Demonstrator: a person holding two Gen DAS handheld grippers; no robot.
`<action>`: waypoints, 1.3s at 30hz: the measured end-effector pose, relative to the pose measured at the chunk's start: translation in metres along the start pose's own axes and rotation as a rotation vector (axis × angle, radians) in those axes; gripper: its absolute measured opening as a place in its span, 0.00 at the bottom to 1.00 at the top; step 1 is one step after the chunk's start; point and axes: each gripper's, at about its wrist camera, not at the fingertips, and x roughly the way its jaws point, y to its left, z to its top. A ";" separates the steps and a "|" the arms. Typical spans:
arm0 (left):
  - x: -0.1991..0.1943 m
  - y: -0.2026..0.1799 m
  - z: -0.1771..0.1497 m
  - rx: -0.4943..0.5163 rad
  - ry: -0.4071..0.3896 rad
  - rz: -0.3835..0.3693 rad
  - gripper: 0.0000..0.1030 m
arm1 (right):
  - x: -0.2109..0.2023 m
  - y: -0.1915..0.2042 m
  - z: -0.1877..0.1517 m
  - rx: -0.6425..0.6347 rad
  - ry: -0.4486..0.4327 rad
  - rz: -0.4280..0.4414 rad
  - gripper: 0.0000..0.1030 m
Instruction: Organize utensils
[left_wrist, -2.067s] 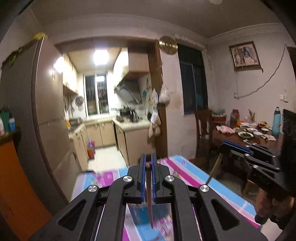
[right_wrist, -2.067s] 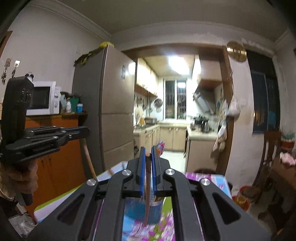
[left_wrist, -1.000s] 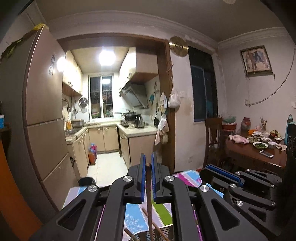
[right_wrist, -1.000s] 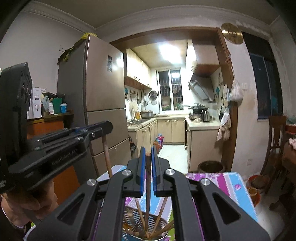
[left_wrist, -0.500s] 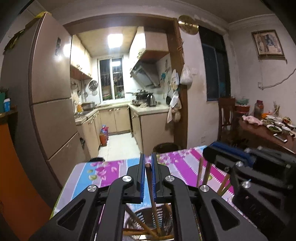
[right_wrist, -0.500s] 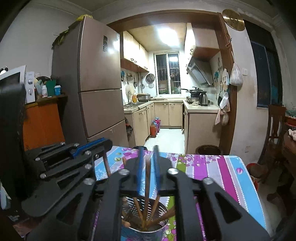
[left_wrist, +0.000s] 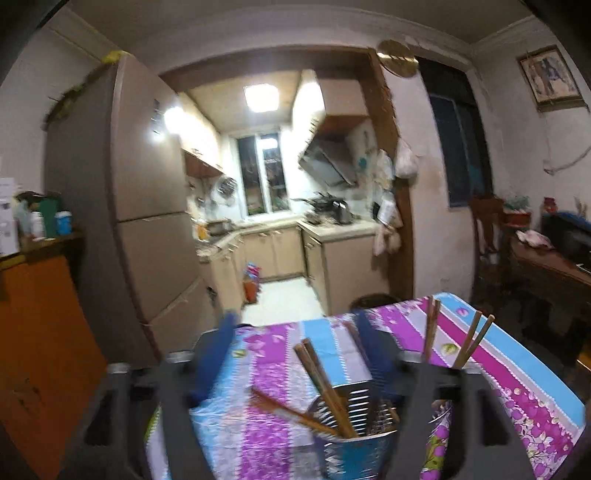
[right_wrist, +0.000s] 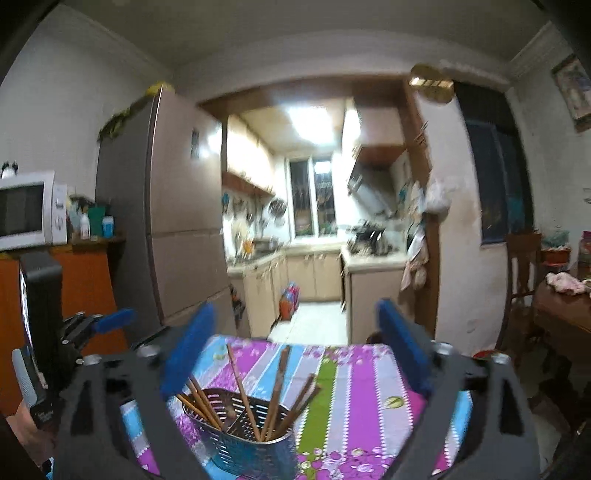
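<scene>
A perforated metal utensil holder (right_wrist: 247, 446) with a blue base stands on the striped floral tablecloth (right_wrist: 354, 391). Several wooden chopsticks (right_wrist: 275, 391) lean inside it. My right gripper (right_wrist: 295, 350) is open and empty above and behind the holder. In the left wrist view the same holder (left_wrist: 356, 435) sits low in the middle with chopsticks (left_wrist: 325, 387) sticking out. My left gripper (left_wrist: 295, 354) is open and empty around it. The left gripper also shows at the left edge of the right wrist view (right_wrist: 110, 319).
A tall fridge (right_wrist: 162, 221) and an orange cabinet (right_wrist: 88, 288) with a microwave (right_wrist: 29, 214) stand to the left. The kitchen doorway (right_wrist: 314, 258) lies ahead. A dark wooden table (left_wrist: 554, 269) with dishes and a chair (right_wrist: 524, 280) stand to the right.
Both grippers have opened and let go of their chopsticks, which now stand in the holder. Both grippers have pulled back a little from it.
</scene>
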 end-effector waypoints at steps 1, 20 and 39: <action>-0.010 0.003 0.000 -0.003 -0.016 0.020 0.79 | -0.015 -0.002 -0.001 0.004 -0.027 -0.008 0.95; -0.147 0.017 -0.064 -0.041 0.082 0.079 0.95 | -0.146 -0.012 -0.067 0.035 0.024 -0.240 0.95; -0.152 0.003 -0.069 -0.004 0.080 0.123 0.95 | -0.150 0.005 -0.082 -0.040 0.108 -0.223 0.95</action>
